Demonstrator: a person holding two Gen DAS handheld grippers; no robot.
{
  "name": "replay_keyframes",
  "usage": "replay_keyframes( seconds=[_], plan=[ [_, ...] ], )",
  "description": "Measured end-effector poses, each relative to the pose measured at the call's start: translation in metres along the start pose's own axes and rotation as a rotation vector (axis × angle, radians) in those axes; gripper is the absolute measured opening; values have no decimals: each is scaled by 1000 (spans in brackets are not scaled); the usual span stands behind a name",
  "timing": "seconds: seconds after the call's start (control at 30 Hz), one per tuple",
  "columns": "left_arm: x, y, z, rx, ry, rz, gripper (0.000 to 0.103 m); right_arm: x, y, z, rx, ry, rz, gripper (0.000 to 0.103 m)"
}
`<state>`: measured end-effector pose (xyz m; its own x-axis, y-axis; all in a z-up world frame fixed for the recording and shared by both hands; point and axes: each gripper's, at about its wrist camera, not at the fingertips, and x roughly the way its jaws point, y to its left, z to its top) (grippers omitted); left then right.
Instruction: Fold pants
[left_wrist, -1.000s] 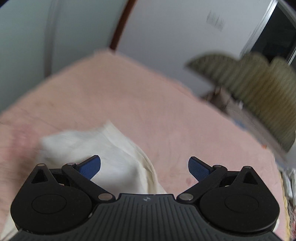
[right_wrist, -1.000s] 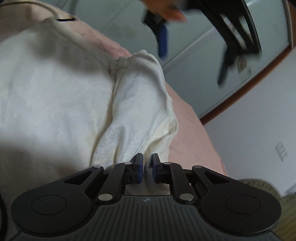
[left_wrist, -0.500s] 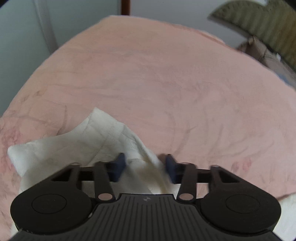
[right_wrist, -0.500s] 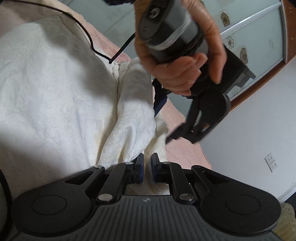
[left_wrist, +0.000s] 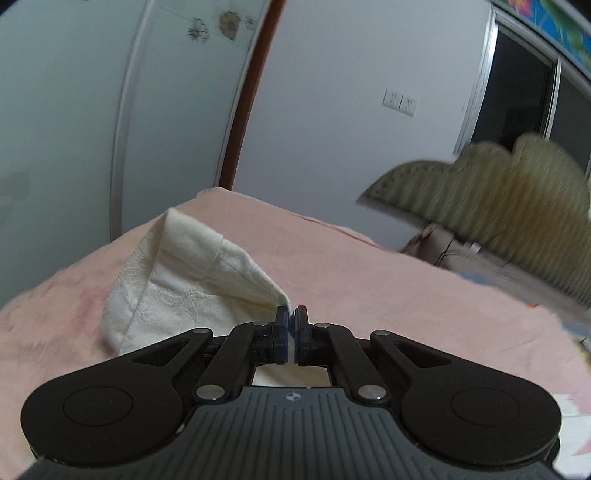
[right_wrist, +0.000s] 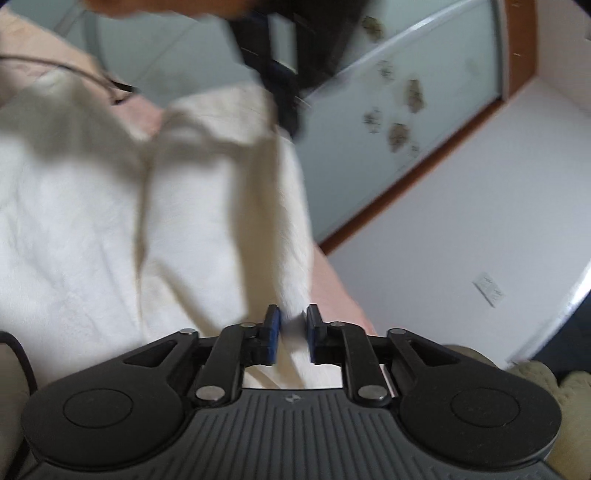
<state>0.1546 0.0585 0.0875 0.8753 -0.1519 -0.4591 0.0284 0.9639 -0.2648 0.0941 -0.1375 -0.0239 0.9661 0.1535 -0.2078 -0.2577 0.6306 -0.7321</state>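
Note:
The cream-white pants (left_wrist: 177, 295) lie on a pink bed cover (left_wrist: 369, 280). My left gripper (left_wrist: 291, 325) is shut on a corner of their edge and holds that flap lifted off the bed. In the right wrist view the pants (right_wrist: 74, 221) spread to the left, and one fold runs up to the left gripper (right_wrist: 280, 85), a dark blur at the top. My right gripper (right_wrist: 291, 328) has a fold of the pants between its pads. Its jaws are opening, and the cloth still fills the gap.
A person's hand (right_wrist: 110, 7) blurs along the top edge above the left gripper. A thin black cable (right_wrist: 74, 70) trails over the bed. An olive scalloped headboard (left_wrist: 498, 195) stands at the right. Pale sliding doors (left_wrist: 55, 110) and a white wall lie behind the bed.
My left gripper came down open over the pants' edge, closed on it and raised it. The right jaws have spread a little around their fold and shifted slightly.

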Motion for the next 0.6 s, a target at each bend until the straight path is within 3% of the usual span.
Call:
replay_keyframes(
  seconds=[0.1,0.17,0.23,0.3,0.4,0.47,0.53,0.6],
  plan=[
    [-35,11,-19,-69,8,-32,3,-2,-9,-4,26,20,-54,40],
    [-52,20,-32,-112,15,-48,3,-5,-16,-9,54,54,-50,41],
    [-57,24,-44,-136,38,-54,3,-18,-30,-9,130,101,-3,36],
    [-51,37,-50,-189,72,-49,14,-21,-33,-7,169,107,31,21],
    [-38,64,-53,-348,108,-63,33,-38,-24,1,124,111,46,14],
    [-34,78,-52,-400,79,-61,55,-41,-20,3,119,110,67,14],
    [-32,88,-52,-438,52,-53,63,-41,-16,3,135,119,95,13],
    [-29,94,-50,-463,53,-71,63,-42,-12,4,155,127,122,13]
  ],
)
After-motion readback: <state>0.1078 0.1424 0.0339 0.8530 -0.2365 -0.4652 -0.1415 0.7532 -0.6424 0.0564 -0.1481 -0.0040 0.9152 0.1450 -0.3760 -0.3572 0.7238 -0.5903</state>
